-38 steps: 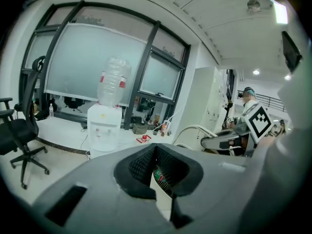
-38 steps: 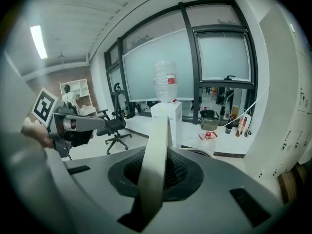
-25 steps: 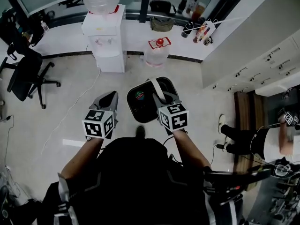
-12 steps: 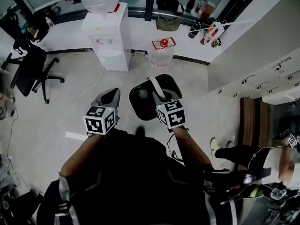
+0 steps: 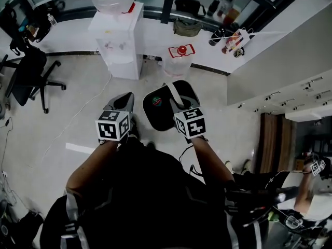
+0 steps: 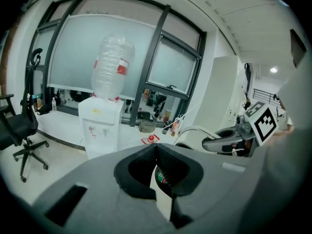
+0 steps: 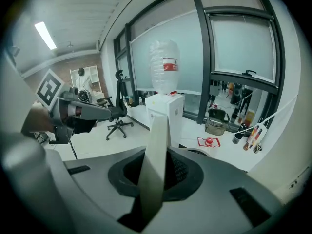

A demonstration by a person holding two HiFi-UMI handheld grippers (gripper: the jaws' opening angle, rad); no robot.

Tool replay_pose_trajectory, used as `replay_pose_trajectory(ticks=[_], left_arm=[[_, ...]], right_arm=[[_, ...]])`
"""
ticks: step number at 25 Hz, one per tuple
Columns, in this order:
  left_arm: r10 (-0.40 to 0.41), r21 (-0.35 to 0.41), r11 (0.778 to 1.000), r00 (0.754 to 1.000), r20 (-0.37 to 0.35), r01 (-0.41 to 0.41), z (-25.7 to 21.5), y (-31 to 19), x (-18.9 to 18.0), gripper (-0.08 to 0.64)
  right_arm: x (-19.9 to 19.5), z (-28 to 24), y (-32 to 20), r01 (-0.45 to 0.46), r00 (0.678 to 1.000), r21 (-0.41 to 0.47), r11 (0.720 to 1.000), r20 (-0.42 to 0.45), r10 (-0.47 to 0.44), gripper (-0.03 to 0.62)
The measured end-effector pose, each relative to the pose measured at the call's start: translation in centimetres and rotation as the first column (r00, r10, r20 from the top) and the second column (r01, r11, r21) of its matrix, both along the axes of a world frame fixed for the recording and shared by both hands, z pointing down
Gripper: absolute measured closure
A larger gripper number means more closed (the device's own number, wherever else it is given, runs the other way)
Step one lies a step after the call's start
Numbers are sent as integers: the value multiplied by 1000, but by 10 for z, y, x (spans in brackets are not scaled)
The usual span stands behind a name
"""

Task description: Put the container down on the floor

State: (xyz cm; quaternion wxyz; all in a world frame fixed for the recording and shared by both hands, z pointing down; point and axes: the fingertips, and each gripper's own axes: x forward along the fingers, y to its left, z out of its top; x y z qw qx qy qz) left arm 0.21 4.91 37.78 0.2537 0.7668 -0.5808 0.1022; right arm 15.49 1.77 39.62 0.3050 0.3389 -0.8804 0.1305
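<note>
A black round container (image 5: 158, 113) with a red and green label hangs over the pale floor by its white strap handle (image 5: 173, 95). My right gripper (image 5: 179, 107) is shut on that handle, and in the right gripper view the white handle (image 7: 156, 150) runs up between the jaws of the right gripper (image 7: 158, 162). My left gripper (image 5: 124, 101) hovers just left of the container, apart from it and holding nothing. In the left gripper view the tips of the left gripper (image 6: 156, 147) meet, and part of the container (image 6: 163, 178) shows through the gap below them.
A white water dispenser (image 5: 116, 40) with a big bottle stands against the far wall. A spare water jug (image 5: 179, 58) sits on the floor just beyond the container. There is an office chair (image 5: 26, 79) at the left and white cabinets (image 5: 290, 61) at the right. A person (image 5: 306, 175) is at the lower right.
Both grippers and the hanging container have drifted together across the floor towards the dispenser. The right gripper keeps its hold on the handle. The person at the right has slid lower in the picture.
</note>
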Motion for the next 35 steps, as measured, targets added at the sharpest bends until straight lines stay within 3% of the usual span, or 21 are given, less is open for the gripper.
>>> replay_pose_trajectory(ticks=[14,35], left_arm=[[13,-60,998,999,-35,-15,35,-86,-69,554],[56,-139,988,998,-24,-59,73,-179,-128,554]], right_arm=[[-52,27,-84,-17,999,-55,998,-46,15,549],[-132,59,-191,-12,997,-104,995,-75,5,549]])
